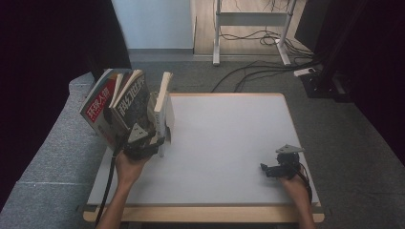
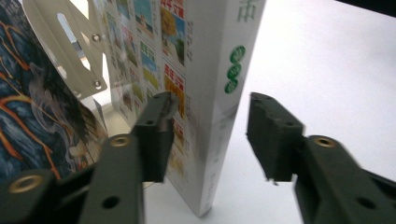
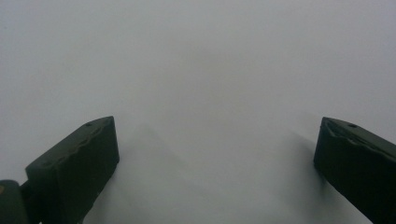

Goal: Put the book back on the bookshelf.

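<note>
At the near left corner of the white table [image 1: 229, 138], the person's left gripper [image 2: 208, 128] is up against a row of books standing in a metal rack [image 2: 70, 56]. Its two black jaws stand apart with the white-spined book [image 2: 219, 93] between them: the left jaw lies against the book's picture-covered face, while the right jaw stands just off the spine side with a strip of table showing in the gap, so the jaws straddle the book rather than pinch it. That book stands upright on its bottom edge, the rightmost of the row, and beside it leans a dark book [image 2: 28, 102] with orange streaks on its cover. From above, the row fans open at the table's left edge, a red-covered book [image 1: 98, 112] leaning outward at the far left and the white one [image 1: 165, 107] nearest the table's middle. Well apart, at the near right corner, the right gripper [image 1: 273, 170] hangs low over bare tabletop, its jaws spread wide and holding nothing.
</note>
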Motion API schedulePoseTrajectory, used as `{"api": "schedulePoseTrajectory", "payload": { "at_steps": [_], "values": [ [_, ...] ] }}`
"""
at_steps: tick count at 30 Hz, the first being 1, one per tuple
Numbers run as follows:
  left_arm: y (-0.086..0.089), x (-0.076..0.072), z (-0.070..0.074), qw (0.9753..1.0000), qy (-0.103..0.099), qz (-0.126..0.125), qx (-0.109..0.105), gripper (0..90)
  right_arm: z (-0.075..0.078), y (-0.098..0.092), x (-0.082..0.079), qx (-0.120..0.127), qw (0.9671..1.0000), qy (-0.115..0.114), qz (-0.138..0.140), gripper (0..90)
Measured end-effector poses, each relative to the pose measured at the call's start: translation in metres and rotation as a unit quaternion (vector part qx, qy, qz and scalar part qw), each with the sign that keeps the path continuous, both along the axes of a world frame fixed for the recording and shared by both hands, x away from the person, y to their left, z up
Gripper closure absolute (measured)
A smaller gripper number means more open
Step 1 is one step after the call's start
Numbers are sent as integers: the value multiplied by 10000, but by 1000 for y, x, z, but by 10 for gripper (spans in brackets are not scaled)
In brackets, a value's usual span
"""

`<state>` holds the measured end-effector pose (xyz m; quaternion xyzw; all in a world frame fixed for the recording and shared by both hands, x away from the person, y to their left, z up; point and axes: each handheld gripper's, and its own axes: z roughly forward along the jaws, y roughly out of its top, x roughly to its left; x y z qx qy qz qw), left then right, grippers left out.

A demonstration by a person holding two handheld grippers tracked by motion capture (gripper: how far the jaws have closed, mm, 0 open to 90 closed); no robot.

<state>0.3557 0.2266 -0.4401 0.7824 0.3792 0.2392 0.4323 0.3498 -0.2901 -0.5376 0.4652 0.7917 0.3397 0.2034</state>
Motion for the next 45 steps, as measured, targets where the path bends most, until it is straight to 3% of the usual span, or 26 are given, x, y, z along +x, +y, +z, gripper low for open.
{"api": "schedulePoseTrajectory", "payload": {
  "at_steps": [4,8,14,21,27,36,41,45],
  "values": [
    [2,-6,1,9992,288,-246,-160,331,0,0,0,0,10000,0,1,0],
    [3,-17,1,9962,626,-494,-351,170,0,0,0,-3,10000,-7,4,0],
    [5,-31,-4,9921,916,-725,-467,100,0,0,0,-7,10000,-20,12,1],
    [4,-38,-22,9923,1038,-662,-139,1,0,0,0,-6,10000,-21,12,2],
    [1,-39,-42,9927,1016,-553,334,0,0,0,0,-10,10000,-30,16,5],
    [-4,-38,-73,9898,1202,-614,465,0,0,1,-1,-17,10000,-49,21,8],
    [-8,-37,-88,9870,1267,-559,813,0,0,1,-1,-18,10000,-48,19,8],
    [-8,-37,-89,9862,1325,-550,822,0,0,0,-1,-10,10000,-38,19,8]
  ]
}}
